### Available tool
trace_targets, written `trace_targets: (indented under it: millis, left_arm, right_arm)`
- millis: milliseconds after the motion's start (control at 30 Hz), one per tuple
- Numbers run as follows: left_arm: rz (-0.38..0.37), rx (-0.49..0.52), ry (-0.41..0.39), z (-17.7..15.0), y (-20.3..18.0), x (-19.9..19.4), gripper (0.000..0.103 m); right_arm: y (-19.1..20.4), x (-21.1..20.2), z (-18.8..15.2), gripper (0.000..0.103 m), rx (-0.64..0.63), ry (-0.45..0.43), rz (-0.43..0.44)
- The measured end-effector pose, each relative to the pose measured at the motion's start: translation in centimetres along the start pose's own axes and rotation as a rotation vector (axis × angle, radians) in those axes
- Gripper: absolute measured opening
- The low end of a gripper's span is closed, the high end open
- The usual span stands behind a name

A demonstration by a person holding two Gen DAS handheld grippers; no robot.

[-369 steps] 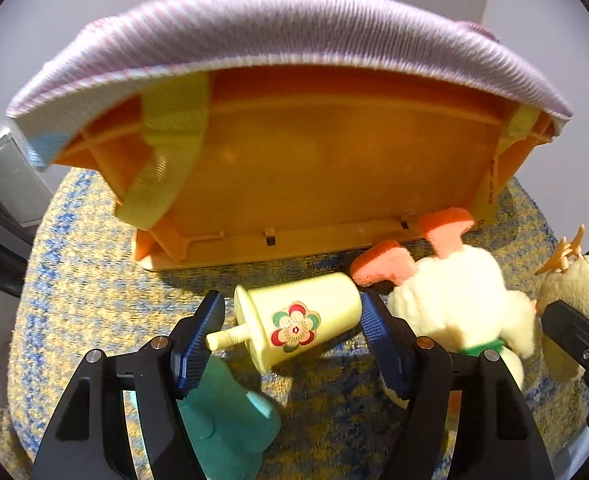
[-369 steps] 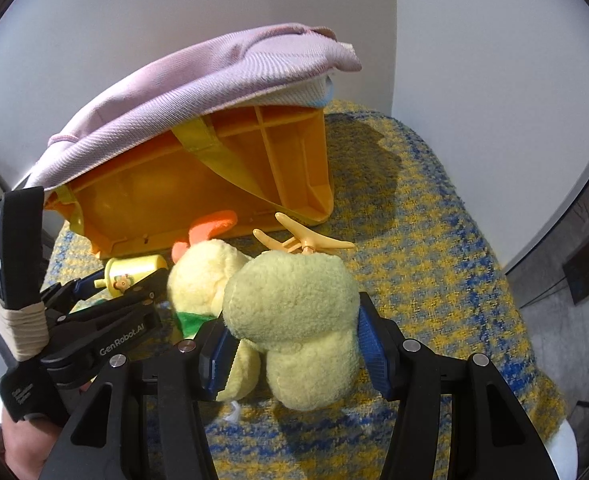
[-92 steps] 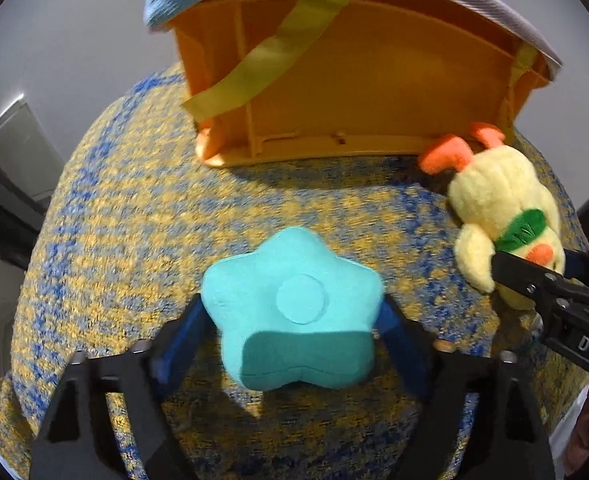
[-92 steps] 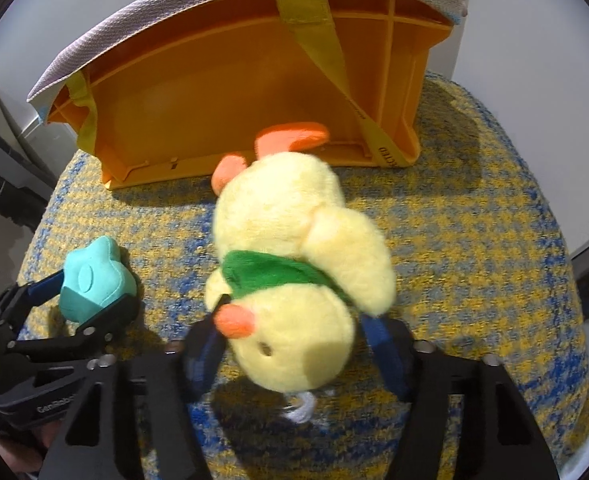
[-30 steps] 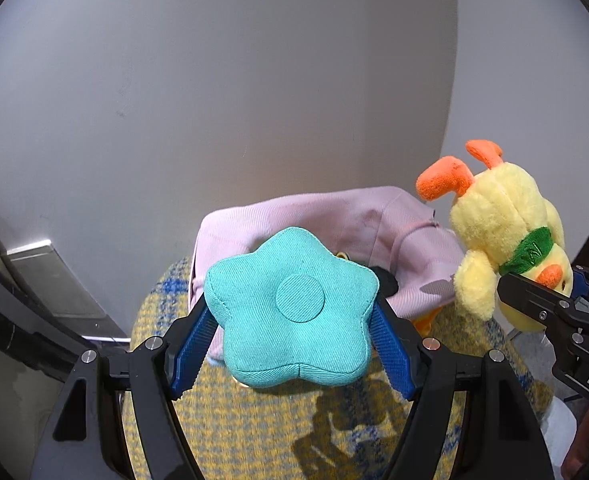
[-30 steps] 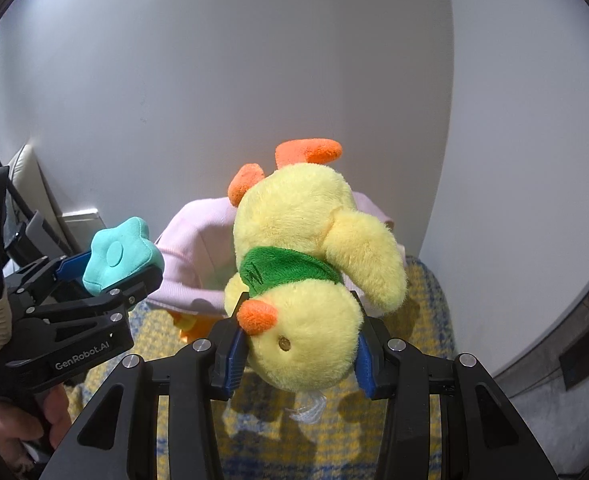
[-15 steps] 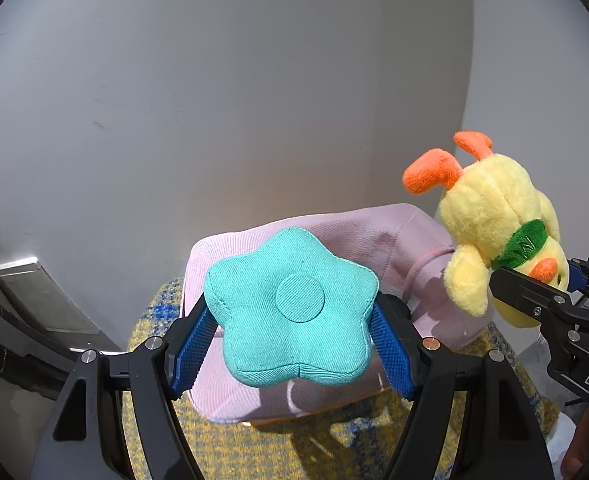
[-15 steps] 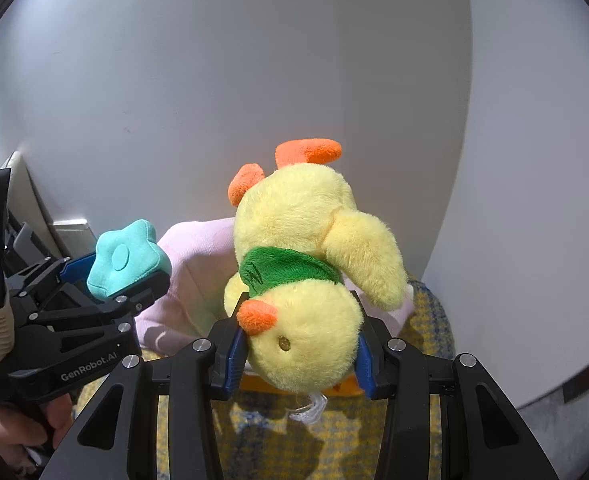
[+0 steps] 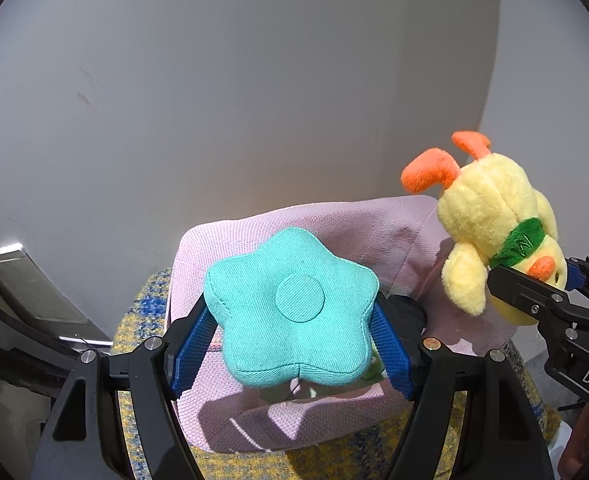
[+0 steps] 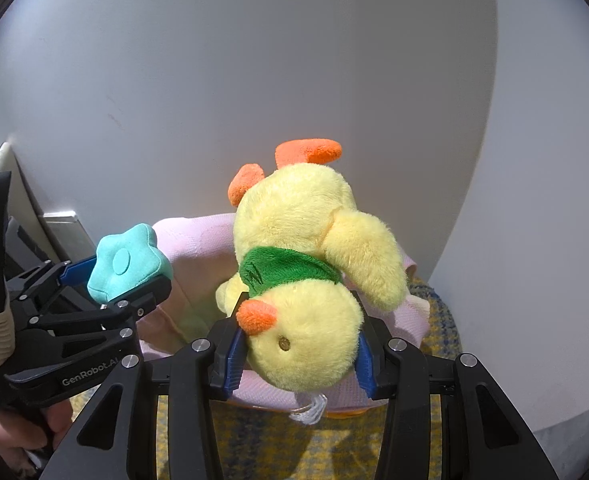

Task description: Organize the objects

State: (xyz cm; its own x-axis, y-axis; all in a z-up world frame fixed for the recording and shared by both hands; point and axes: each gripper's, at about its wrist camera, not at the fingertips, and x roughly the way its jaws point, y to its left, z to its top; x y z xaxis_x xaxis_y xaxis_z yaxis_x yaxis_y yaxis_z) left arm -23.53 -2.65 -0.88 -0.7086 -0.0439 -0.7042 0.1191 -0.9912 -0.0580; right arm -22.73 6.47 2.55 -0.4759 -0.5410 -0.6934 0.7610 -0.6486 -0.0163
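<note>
My left gripper [image 9: 292, 340] is shut on a teal star-shaped plush [image 9: 290, 306] and holds it above the pink fabric-lined basket [image 9: 346, 224]. It also shows in the right wrist view [image 10: 124, 260]. My right gripper [image 10: 298, 356] is shut on a yellow chick plush [image 10: 306, 280] with a green scarf and orange feet, held upside down over the basket's [image 10: 182, 272] right side. The chick also shows at the right of the left wrist view [image 9: 494, 220]. Something green shows inside the basket, mostly hidden under the star.
The basket stands on a yellow and blue woven cloth [image 9: 142, 320] on a round surface. White walls [image 9: 254, 80] meet in a corner close behind it. A grey panel [image 9: 26, 280] stands at the left.
Both grippers have moved forward and a little down with their plush toys, so the basket looks nearer and lies under them. Both grips are unchanged.
</note>
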Motion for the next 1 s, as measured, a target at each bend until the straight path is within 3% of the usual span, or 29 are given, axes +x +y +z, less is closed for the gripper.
trace_targets:
  millis: [200, 300, 333, 367, 533, 1000]
  left_arm:
    - [-0.011, -0.021, 0.020, -0.5, 0.0, 0.6, 0.082]
    - [-0.006, -0.028, 0.032, -0.7, 0.1, 1.0, 0.101]
    - [0.000, -0.033, 0.032, -0.9, 0.2, 1.0, 0.103]
    - [0.004, -0.036, 0.030, -1.0, 0.2, 1.0, 0.103]
    - [0.019, -0.049, 0.057, -1.6, 0.6, 1.2, 0.103]
    - [0.000, -0.081, 0.056, -1.7, 1.5, -1.6, 0.103]
  right_arm:
    - [-0.1, 0.6, 0.4, 0.050, -0.026, 0.002, 0.003]
    - [-0.1, 0.6, 0.5, 0.073, -0.037, -0.002, -0.024]
    - [-0.1, 0.5, 0.4, 0.082, -0.037, -0.009, -0.033]
    - [0.1, 0.4, 0.3, 0.083, -0.035, -0.012, -0.042]
    - [1.8, -0.6, -0.9, 0.087, -0.022, 0.009, -0.056]
    - [0.1, -2.5, -1.0, 0.087, 0.000, 0.011, -0.044]
